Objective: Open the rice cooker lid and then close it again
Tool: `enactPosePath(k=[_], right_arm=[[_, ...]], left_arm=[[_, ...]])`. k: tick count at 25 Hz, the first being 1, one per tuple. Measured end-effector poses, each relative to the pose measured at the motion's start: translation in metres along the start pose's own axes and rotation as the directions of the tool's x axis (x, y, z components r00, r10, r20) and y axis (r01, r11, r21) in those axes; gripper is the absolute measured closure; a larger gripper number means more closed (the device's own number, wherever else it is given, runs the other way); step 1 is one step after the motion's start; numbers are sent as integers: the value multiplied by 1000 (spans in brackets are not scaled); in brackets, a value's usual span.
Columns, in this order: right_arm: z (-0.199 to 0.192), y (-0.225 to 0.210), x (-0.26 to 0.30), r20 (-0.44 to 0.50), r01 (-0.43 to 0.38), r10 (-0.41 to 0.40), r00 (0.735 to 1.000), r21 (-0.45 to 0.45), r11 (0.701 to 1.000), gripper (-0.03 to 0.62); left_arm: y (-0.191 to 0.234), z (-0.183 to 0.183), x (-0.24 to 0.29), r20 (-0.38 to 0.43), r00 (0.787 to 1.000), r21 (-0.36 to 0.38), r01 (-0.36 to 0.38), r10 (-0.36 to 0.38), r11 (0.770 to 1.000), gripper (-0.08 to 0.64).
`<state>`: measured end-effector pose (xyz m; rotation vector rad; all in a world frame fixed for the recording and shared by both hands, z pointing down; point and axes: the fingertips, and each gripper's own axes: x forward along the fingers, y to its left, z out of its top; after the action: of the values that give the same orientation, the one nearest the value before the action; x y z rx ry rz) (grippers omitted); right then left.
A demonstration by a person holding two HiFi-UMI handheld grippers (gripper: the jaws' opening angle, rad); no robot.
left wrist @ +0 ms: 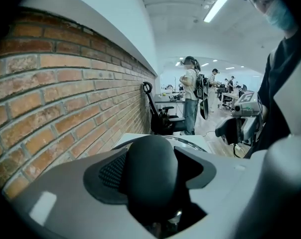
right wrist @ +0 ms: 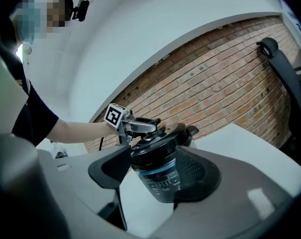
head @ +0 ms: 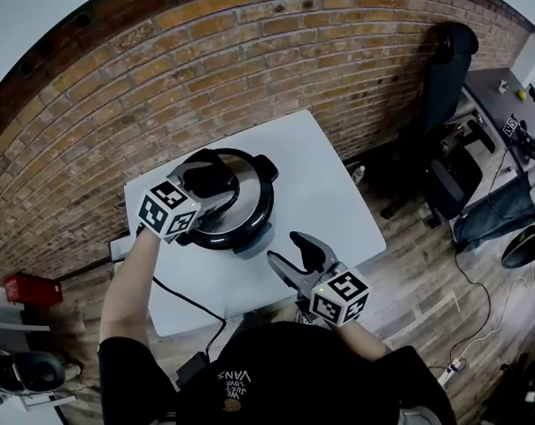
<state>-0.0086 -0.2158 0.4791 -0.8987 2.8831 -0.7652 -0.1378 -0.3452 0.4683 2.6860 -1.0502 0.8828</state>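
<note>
Right hand-held gripper (head: pixel 283 247) wide, empty; left hand-held gripper (head: pixel 212 178) wide around lid handle (left wrist: pixel 150 168); white table (head: pixel 331 195), brick wall (head: pixel 250 60) behind.

Left gripper (head: pixel 207 182): reached forward, tipped downward, jaws spread wide | left forearm (head: pixel 130 282): bare, stretched straight out | right gripper (head: pixel 288 248): close in front of the torso, near level, aimed up-left in head view, jaws wide apart, gripping nothing | grippers well apart
</note>
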Motion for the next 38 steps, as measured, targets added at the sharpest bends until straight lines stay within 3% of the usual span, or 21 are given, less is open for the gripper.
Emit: enactPosePath(k=[6, 10, 17, 22, 27, 34, 38], right_arm=[[-10, 8, -5, -66, -71, 70, 995, -18, 997, 321], [-11, 18, 3, -68, -77, 73, 995, -46, 996, 321], [-16, 35, 17, 6, 26, -26, 1000, -26, 999, 321], [-26, 44, 23, 47, 117, -117, 992, 2, 993, 321], [-35, 51, 26, 63, 181, -182, 981, 14, 983, 321], [-41, 59, 25, 87, 251, -252, 964, 24, 968, 321], [-45, 62, 24, 93, 275, -277, 956, 34, 961, 321]], left_arm=[[1, 0, 0, 2, 1000, 0, -3, 3, 1000, 268], [2, 1, 1, 5, 1000, 2, -2, 2, 1000, 268], [-1, -1, 0, -3, 1000, 11, 19, -19, 1000, 268], [-4, 0, 0, 3, 996, 61, 91, -91, 994, 271], [-11, -1, -1, -5, 970, 165, 240, -243, 957, 276], [-21, 0, -4, -23, 913, 285, 396, -407, 873, 276], [-22, 1, -6, -6, 904, 292, 410, -427, 864, 275]])
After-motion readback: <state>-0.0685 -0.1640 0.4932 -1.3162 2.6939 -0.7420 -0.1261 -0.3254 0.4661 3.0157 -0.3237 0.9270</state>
